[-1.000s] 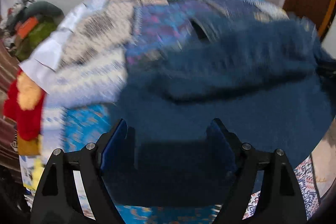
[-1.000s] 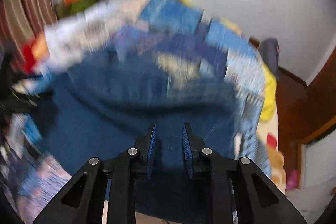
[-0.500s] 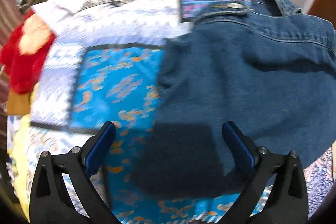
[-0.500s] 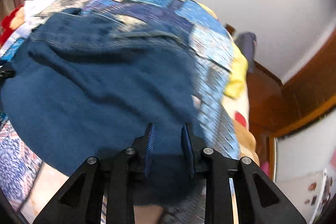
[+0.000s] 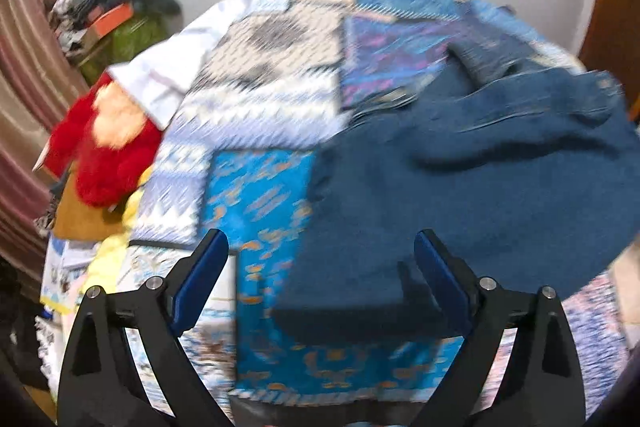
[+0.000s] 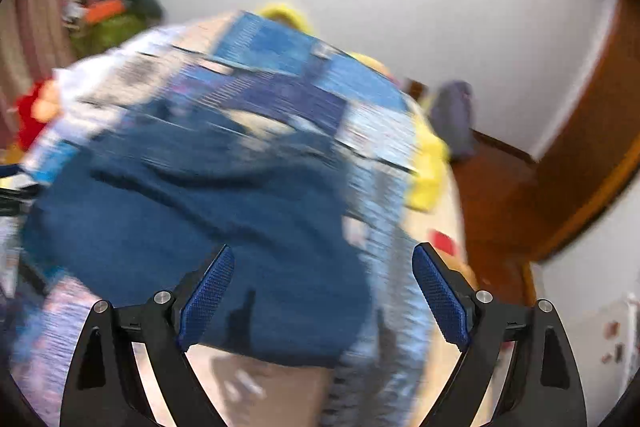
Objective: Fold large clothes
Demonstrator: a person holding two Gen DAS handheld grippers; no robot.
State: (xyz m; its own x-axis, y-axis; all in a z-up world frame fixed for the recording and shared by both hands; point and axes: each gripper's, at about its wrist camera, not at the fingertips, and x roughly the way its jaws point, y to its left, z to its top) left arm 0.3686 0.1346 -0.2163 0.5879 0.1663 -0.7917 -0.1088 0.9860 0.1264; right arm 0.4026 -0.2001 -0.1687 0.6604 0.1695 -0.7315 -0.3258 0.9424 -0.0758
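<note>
Right gripper (image 6: 322, 291) jaws just sprang wide, releasing the jeans (image 6: 192, 227) below; left gripper (image 5: 320, 279) gapes empty.

The folded jeans (image 5: 480, 195) covered the right of the patchwork quilt (image 5: 260, 131); its left lay bare. A red plush toy (image 5: 108, 151) and a clutter pile (image 5: 116, 23) crowded the left edge.

One jeans (image 5: 480, 187) (folded), one patchwork quilt (image 5: 272, 95), one red plush toy (image 5: 104, 155).
</note>
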